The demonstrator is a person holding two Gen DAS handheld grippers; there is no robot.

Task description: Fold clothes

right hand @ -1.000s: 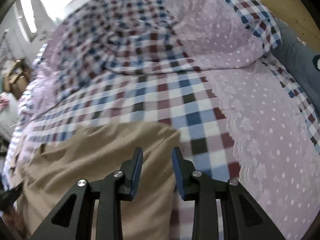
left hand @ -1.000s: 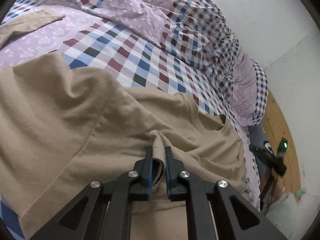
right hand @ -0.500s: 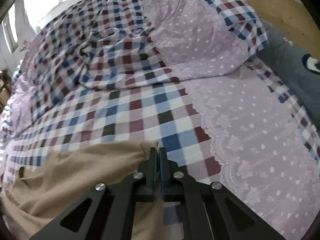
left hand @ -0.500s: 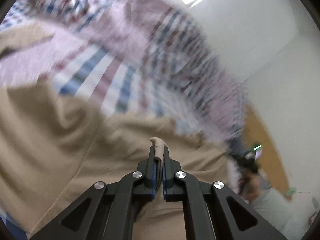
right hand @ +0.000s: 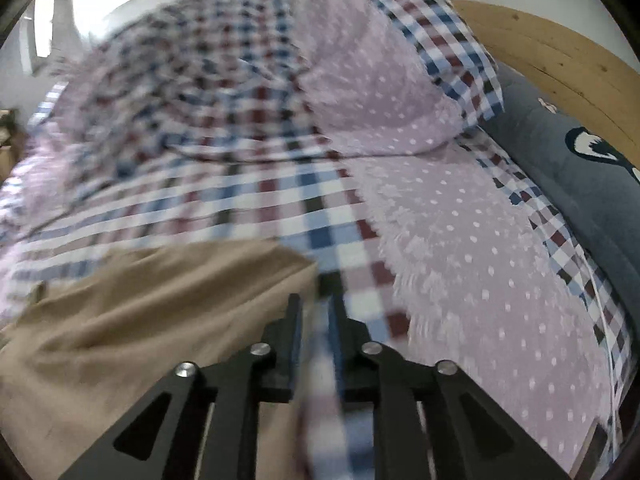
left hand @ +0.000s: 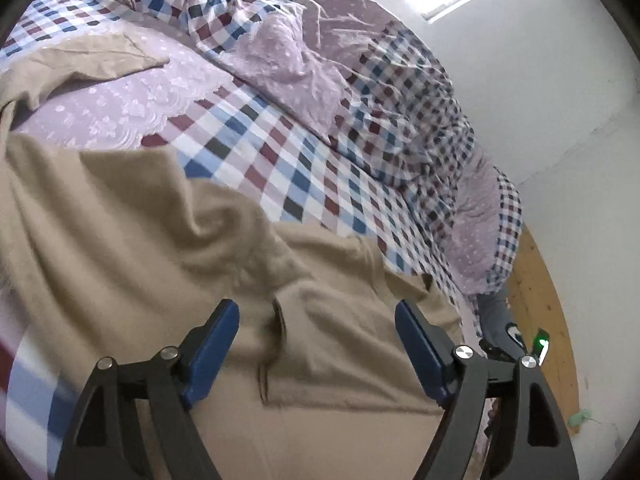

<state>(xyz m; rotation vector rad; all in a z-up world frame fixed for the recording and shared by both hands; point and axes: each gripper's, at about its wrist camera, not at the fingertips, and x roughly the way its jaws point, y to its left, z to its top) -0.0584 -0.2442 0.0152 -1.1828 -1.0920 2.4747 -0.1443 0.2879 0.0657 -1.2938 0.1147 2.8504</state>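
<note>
Left tool [left hand: 316,344] wide open over tan shirt [left hand: 132,248] on bed [left hand: 280,160]; right tool [right hand: 316,320] slightly parted, gripping nothing.

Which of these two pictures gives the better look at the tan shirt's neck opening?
The left wrist view. There the tan shirt lies spread on the checked bedspread, its collar showing beyond the open left gripper. The right wrist view is blurred and shows only a plain corner of the shirt, no neckline.
</note>
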